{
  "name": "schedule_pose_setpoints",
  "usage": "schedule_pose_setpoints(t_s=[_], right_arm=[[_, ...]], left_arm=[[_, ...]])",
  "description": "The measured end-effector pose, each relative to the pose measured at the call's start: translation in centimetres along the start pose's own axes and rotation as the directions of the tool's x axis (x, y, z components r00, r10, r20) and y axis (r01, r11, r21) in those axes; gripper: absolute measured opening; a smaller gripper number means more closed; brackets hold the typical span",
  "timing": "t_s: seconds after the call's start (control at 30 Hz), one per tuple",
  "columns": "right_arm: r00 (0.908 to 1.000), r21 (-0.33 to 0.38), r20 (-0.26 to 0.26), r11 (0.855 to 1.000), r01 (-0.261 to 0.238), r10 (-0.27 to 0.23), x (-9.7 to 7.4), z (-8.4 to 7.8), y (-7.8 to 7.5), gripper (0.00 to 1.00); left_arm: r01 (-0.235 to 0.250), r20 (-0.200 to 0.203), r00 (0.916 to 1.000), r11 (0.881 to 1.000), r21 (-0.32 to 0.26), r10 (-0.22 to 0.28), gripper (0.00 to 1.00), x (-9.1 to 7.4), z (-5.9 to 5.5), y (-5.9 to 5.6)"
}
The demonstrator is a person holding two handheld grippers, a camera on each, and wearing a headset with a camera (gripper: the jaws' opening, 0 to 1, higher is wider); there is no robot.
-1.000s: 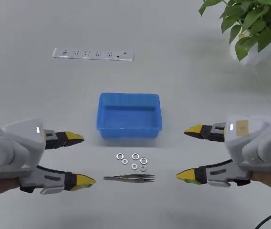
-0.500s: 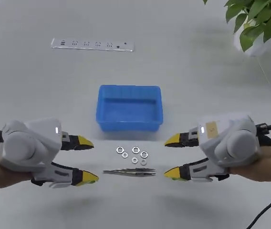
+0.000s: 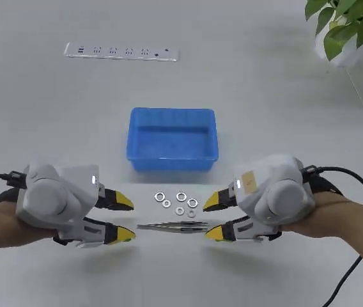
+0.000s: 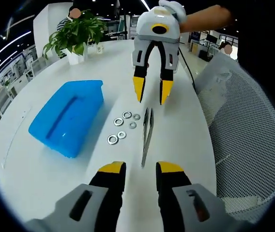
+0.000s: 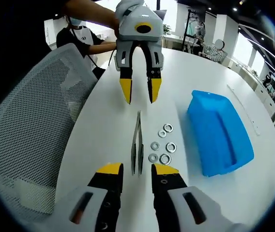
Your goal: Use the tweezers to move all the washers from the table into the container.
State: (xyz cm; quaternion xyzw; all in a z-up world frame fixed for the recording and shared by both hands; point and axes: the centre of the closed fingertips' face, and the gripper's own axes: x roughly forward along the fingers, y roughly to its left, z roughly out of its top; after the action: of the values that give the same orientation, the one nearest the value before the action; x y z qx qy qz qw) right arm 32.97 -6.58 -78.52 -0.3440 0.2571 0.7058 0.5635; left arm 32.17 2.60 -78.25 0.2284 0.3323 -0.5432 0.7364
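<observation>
- Tweezers (image 3: 172, 225): flat on table (image 3: 264, 83), toward its near edge, between both grippers, untouched.
- Washers (image 3: 179, 204): six, loose cluster just beyond tweezers.
- Container (image 3: 172, 164): beyond washers, toward far edge.
- Left gripper (image 3: 131, 219), right gripper (image 3: 207, 220): jaws parted, nothing held.
- Advised: approach low, pinch squarely across both tweezer arms, tips left free.

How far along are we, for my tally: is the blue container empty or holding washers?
Empty: the container has a bare blue floor in the head view, and six washers lie on the table by the tweezers.
</observation>
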Motion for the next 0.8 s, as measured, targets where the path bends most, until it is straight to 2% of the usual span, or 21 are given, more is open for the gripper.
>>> schedule_pose_setpoints(t_s=[0.5,0.8], right_arm=[[0.9999,-0.030,-0.012,1.000,-0.010,0.009,2.0,0.4,-0.2,0.14],[0.9996,-0.037,-0.024,0.999,-0.013,0.012,2.5,0.1,-0.2,0.12]], left_arm=[[0.050,-0.043,0.9979,0.998,0.049,-0.048,0.15,1.6,-0.5,-0.6],[0.060,-0.037,0.9976,0.996,0.058,-0.058,0.08,2.4,-0.8,-0.2]])
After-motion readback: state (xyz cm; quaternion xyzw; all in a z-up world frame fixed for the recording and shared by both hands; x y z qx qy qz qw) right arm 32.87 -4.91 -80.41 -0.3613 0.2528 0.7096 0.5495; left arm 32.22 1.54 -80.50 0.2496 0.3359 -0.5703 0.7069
